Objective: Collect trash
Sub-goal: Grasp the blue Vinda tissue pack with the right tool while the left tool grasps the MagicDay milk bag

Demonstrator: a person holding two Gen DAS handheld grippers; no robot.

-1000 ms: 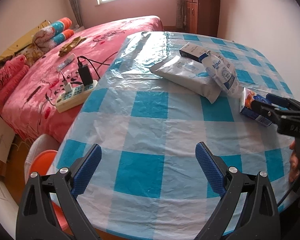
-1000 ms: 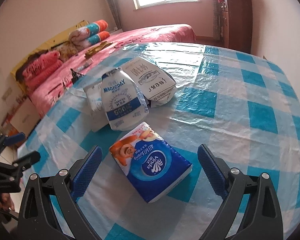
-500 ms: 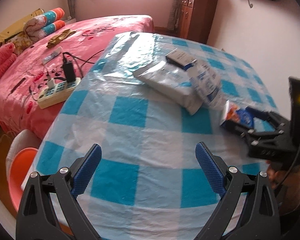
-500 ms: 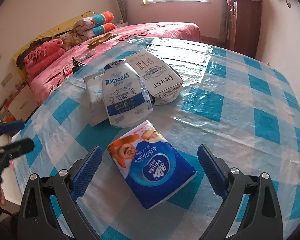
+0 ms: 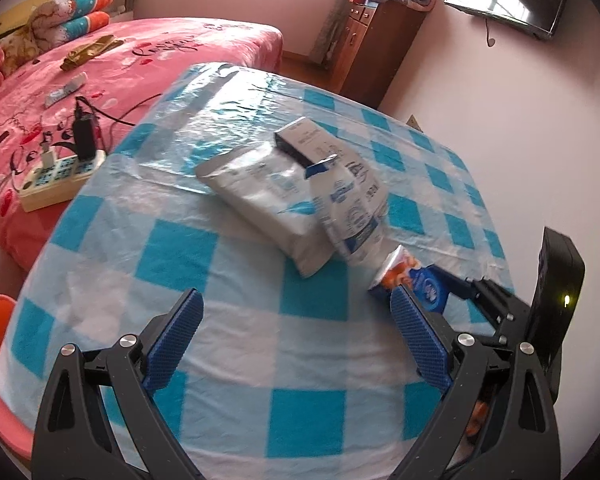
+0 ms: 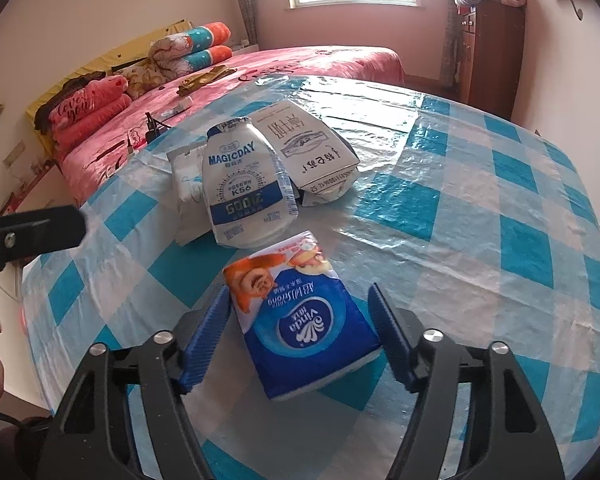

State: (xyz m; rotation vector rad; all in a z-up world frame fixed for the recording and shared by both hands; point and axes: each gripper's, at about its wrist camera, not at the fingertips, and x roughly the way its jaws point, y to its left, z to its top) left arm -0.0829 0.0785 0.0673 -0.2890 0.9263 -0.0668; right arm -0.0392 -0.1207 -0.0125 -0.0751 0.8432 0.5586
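Right wrist view: right gripper (image 6: 300, 332) closing around the blue tissue pack (image 6: 300, 320) on the desk (image 6: 480, 208); left gripper (image 5: 296, 340) wide open, empty.

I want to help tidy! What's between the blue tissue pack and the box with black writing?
In the right wrist view, the white MAGICDAY pouch lies between the tissue pack and the box.

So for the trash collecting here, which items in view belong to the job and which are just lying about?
Job:
- blue Vinda tissue pack, between the closing right gripper
- white MAGICDAY pouch
- white printed carton
- flat silver-white bag
- left gripper, open and empty

Lying about:
- power strip with chargers on the pink bed
- rolled blankets
- wooden cabinet
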